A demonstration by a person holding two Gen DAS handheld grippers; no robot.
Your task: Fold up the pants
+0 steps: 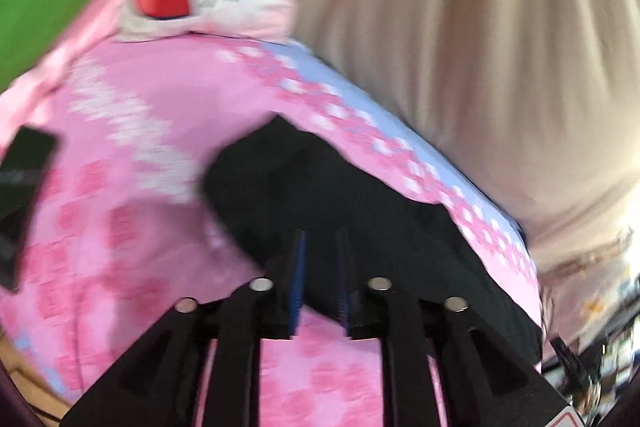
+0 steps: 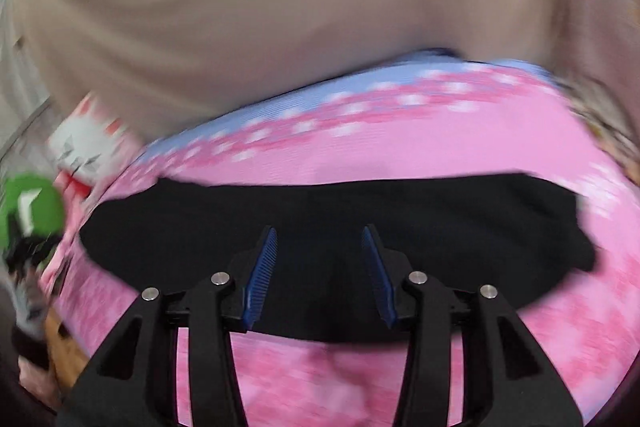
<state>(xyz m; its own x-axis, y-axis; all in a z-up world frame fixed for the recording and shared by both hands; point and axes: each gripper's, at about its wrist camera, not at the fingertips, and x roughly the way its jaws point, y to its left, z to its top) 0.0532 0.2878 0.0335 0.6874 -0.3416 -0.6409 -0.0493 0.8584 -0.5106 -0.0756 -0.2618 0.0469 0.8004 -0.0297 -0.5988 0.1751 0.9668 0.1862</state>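
The left gripper (image 1: pixel 320 243) has its blue-padded fingers drawn close, with only a narrow gap showing; whether any cloth is pinched there cannot be told through the blur. The black pants (image 1: pixel 360 195) lie just ahead of and under its tips, running off to its right across the pink bedspread (image 1: pixel 120 187). The risk on this side, as a judgement, is that a shallow nip catches one layer only, so the fold drags crooked.

The right gripper (image 2: pixel 322 247) stands wide open and holds nothing. The pants (image 2: pixel 320 219) lie directly beneath and ahead of it as a broad, flat, dark band, their seams unreadable. Closing here could bunch the soft fabric or snag the bedspread underneath.
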